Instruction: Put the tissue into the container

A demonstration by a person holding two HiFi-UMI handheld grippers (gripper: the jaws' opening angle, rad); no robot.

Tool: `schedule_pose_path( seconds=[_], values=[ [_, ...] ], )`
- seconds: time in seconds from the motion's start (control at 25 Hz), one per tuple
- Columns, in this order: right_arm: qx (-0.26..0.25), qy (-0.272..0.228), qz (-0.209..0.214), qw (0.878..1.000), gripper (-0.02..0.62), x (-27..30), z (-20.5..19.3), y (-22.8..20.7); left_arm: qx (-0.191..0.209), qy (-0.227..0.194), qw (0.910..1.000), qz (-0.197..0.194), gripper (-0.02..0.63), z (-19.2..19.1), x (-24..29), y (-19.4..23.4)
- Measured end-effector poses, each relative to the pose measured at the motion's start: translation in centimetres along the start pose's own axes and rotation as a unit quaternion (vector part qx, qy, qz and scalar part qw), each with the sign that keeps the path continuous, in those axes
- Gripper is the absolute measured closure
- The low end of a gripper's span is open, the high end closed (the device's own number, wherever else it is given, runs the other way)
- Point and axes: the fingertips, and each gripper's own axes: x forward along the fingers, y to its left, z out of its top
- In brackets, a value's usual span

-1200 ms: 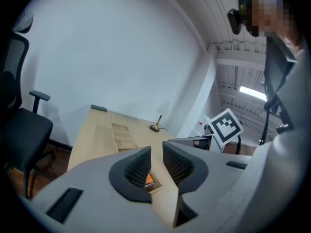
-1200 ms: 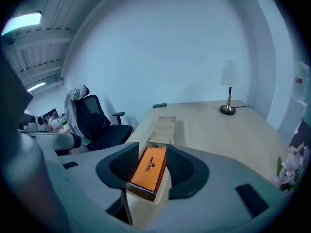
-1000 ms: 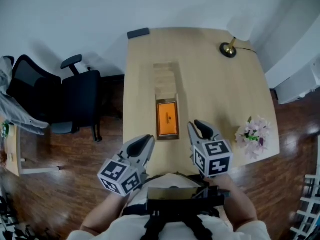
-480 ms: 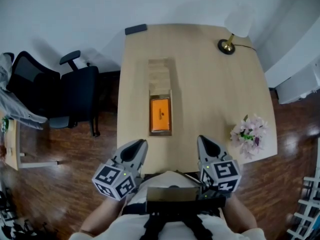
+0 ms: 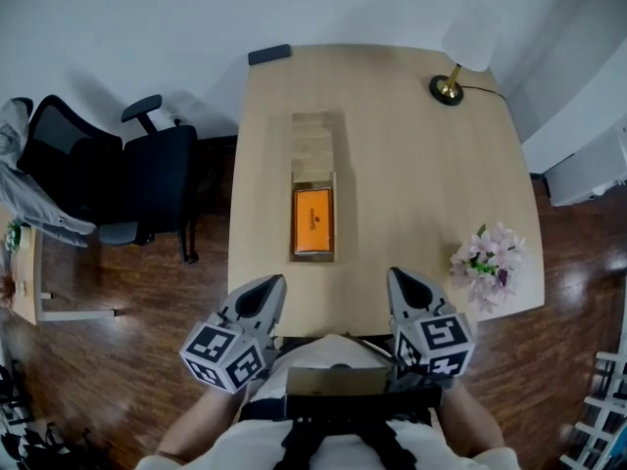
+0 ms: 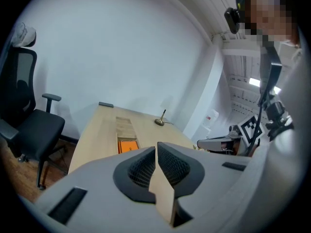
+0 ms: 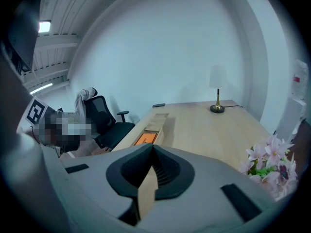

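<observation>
A long wooden container [image 5: 313, 145] lies lengthwise down the middle of the table [image 5: 411, 184]. An orange tissue pack [image 5: 313, 220] sits in its near, open end; the same pack shows in the left gripper view [image 6: 128, 146] and the right gripper view [image 7: 145, 139]. My left gripper [image 5: 266, 287] hovers at the table's near edge, left of the container; its jaws are closing and meet with nothing between them. My right gripper [image 5: 404, 280] is level with it on the right side, shut and empty. Neither touches the container.
A lamp [image 5: 460, 62] stands at the far right corner and a dark flat object [image 5: 269, 55] lies at the far edge. Pink flowers [image 5: 487, 262] sit near the right edge. A black office chair [image 5: 118, 184] stands left of the table.
Both grippers have drawn back from beside the container to the table's near edge and spread wider apart. The container and pack have not moved.
</observation>
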Motion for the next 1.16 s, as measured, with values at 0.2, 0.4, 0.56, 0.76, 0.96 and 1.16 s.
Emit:
schedule_pose_path(
  seconds=[0.2, 0.4, 0.56, 0.76, 0.96, 1.16],
  values=[
    [-0.015, 0.007, 0.015, 1.000, 0.595, 0.3, 0.1, 0.7, -0.001, 0.002, 1.0000, 0.003, 0.598, 0.0, -0.2, 0.1],
    [-0.019, 0.011, 0.020, 1.000, 0.595, 0.6, 0.1, 1.1, -0.003, 0.006, 1.0000, 0.003, 0.598, -0.2, -0.2, 0.3],
    [-0.020, 0.011, 0.013, 1.000, 0.595, 0.7, 0.2, 0.8, -0.002, 0.004, 1.0000, 0.007, 0.598, 0.0, -0.2, 0.7],
    [-0.019, 0.012, 0.009, 1.000, 0.595, 0.9, 0.3, 0.6, -0.001, 0.006, 1.0000, 0.008, 0.598, 0.2, 0.0, 1.0],
    [-0.018, 0.010, 0.005, 1.000, 0.595, 1.0, 0.5, 0.4, 0.001, 0.006, 1.0000, 0.005, 0.598, 0.4, 0.2, 1.0],
    [-0.020, 0.009, 0.002, 1.000, 0.595, 1.1, 0.8, 0.2, 0.002, 0.006, 1.0000, 0.005, 0.598, 0.6, 0.4, 1.0]
  ],
)
